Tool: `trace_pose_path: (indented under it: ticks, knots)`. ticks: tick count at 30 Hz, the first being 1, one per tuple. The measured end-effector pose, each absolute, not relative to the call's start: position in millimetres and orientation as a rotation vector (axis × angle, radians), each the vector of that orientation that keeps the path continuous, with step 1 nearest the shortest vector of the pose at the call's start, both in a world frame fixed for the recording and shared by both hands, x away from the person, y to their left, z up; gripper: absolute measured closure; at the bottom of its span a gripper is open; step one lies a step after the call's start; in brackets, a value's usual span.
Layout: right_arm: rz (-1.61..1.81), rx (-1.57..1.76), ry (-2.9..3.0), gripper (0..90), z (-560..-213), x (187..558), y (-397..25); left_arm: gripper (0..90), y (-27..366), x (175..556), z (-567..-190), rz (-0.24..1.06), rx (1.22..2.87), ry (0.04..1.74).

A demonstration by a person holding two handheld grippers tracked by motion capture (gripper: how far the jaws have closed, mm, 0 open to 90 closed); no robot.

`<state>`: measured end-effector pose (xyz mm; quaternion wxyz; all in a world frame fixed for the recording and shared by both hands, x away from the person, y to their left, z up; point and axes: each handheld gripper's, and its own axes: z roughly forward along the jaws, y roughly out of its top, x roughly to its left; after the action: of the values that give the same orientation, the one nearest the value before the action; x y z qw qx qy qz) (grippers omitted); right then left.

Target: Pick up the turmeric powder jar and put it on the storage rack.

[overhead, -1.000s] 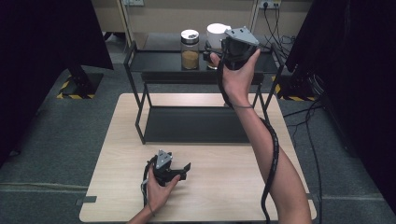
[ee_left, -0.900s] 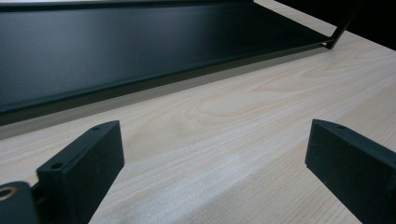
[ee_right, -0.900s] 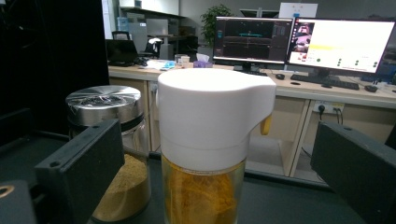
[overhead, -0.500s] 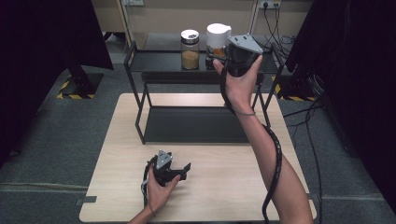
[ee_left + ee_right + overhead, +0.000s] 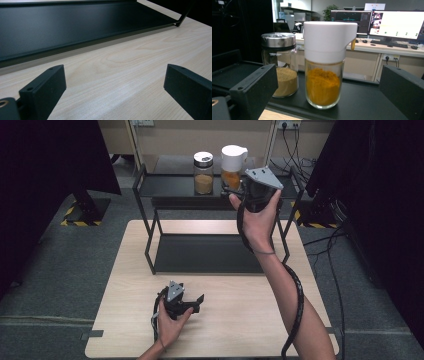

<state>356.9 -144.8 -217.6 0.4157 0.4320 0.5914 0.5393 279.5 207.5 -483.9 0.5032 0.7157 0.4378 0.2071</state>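
white-capped jar (image 5: 324, 72): upright on rack's top shelf (image 5: 170, 186), right end, just beside steel-lidded jar (image 5: 280, 65)
right gripper (image 5: 327, 85): jaws wide, facing white-capped jar, not touching
left gripper (image 5: 115, 87): jaws wide, empty, low over table (image 5: 240, 330) near front edge

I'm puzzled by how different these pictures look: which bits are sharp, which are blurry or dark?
Right gripper view: the white-capped jar is sharp, while the black jaws in front and the monitors behind are soft. Left gripper view: the table grain is crisp mid-frame and blurs closer in. High view: evenly lit, with both upper corners nearly black.
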Motion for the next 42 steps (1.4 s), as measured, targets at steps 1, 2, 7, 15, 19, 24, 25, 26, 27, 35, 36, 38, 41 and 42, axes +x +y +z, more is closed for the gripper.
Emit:
trace_pose_path:
  ticks: [1, 2, 7, 15, 19, 24, 25, 26, 27, 35, 36, 38, 41, 42]
  knots:
    - [1.355, 1.084, 1.483, 2.3, -220, 356, -145, 3.3, 208, 280, -484, 0.499, 1.729, 1.057]
    - [1.357, 1.084, 1.482, 2.3, -221, 355, -146, 3.3, 208, 279, -484, 0.500, 1.728, 1.057]
    - [1.361, 1.086, 1.485, 2.3, -229, 350, -149, 3.2, 207, 279, -484, 0.500, 1.727, 1.060]
    - [1.357, 1.087, 1.481, 2.2, -241, 343, -156, 3.0, 206, 279, -483, 0.505, 1.732, 1.058]
    - [1.354, 1.088, 1.482, 2.2, -246, 340, -159, 3.0, 207, 279, -483, 0.505, 1.731, 1.059]
    - [1.354, 1.082, 1.489, 2.2, -251, 335, -161, 2.9, 207, 278, -484, 0.506, 1.725, 1.061]
    - [1.356, 1.085, 1.490, 2.2, -252, 334, -161, 2.9, 207, 278, -484, 0.506, 1.726, 1.060]
    - [1.359, 1.084, 1.491, 2.2, -254, 333, -161, 3.0, 207, 278, -484, 0.506, 1.727, 1.060]
    - [1.359, 1.081, 1.495, 2.2, -255, 332, -162, 2.9, 207, 278, -484, 0.506, 1.726, 1.060]
    - [1.368, 1.089, 1.488, 2.2, -266, 326, -160, 3.0, 207, 278, -484, 0.508, 1.725, 1.058]
    - [1.369, 1.091, 1.489, 2.2, -268, 325, -160, 3.0, 207, 278, -484, 0.506, 1.725, 1.059]
    - [1.369, 1.098, 1.493, 2.2, -271, 324, -161, 2.8, 207, 278, -484, 0.506, 1.725, 1.060]
    - [1.370, 1.102, 1.497, 2.2, -277, 322, -162, 2.8, 206, 278, -484, 0.506, 1.726, 1.061]
    - [1.371, 1.103, 1.498, 2.2, -279, 321, -162, 2.8, 206, 278, -484, 0.506, 1.724, 1.061]
